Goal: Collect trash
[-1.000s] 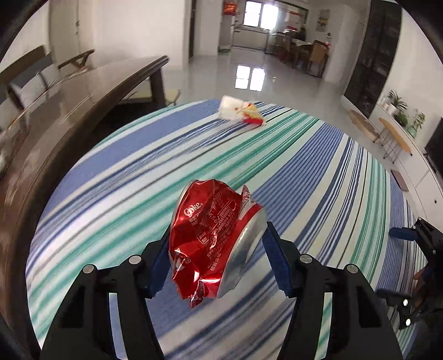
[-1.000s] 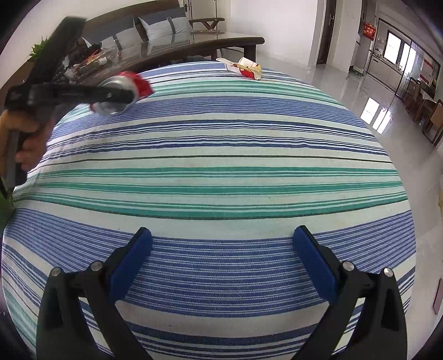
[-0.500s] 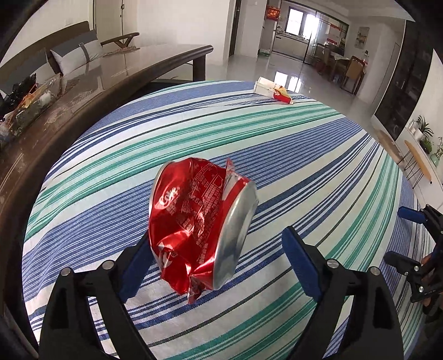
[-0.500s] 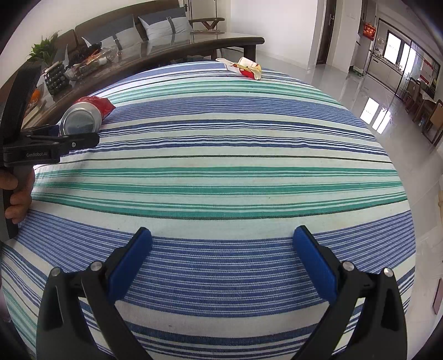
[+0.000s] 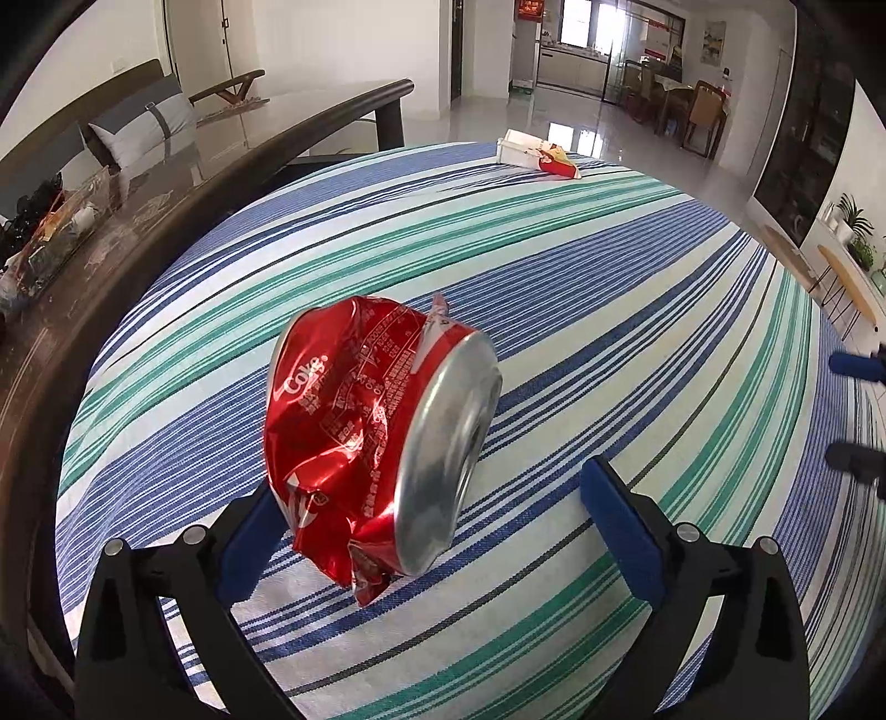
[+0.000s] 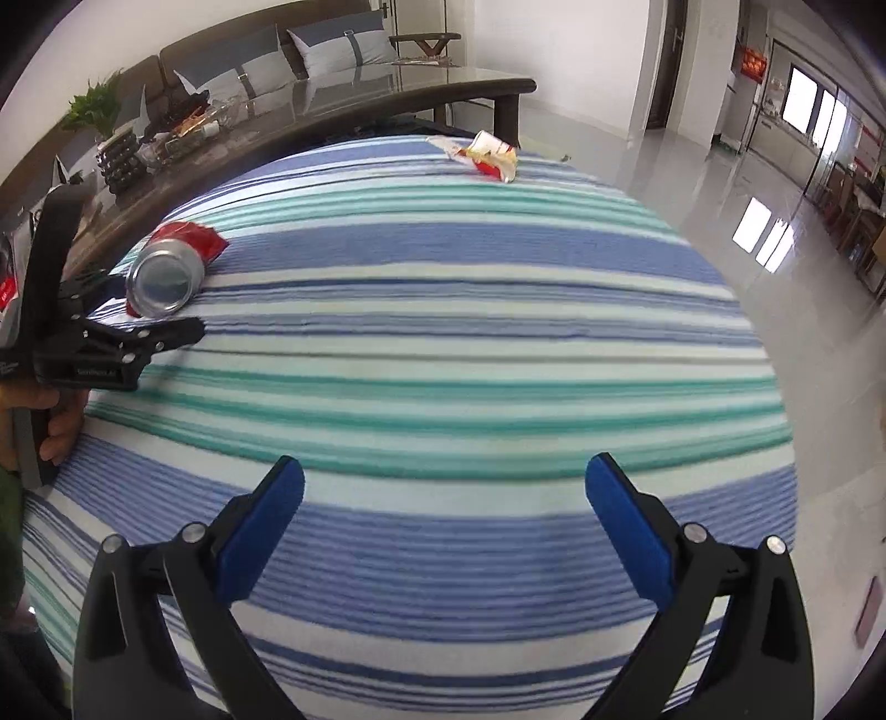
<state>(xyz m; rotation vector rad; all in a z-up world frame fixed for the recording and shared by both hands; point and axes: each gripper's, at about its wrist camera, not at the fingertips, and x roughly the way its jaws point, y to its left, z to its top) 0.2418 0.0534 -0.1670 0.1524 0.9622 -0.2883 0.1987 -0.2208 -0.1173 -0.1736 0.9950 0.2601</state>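
A crushed red Coke can lies on the striped cloth, between the open blue-padded fingers of my left gripper. It leans by the left pad; the right pad stands clear of it. The can also shows in the right wrist view, with the left gripper around it. A crumpled white and red paper cup lies at the cloth's far edge, also seen from the right wrist. My right gripper is open and empty above the near part of the cloth.
A dark wooden table with a tray of clutter stands along the left of the cloth. A sofa with cushions is behind it. Glossy floor lies to the right.
My left gripper has lowered the can onto the cloth and opened, so the can is released. The right gripper has shifted slightly, its view now blurred.
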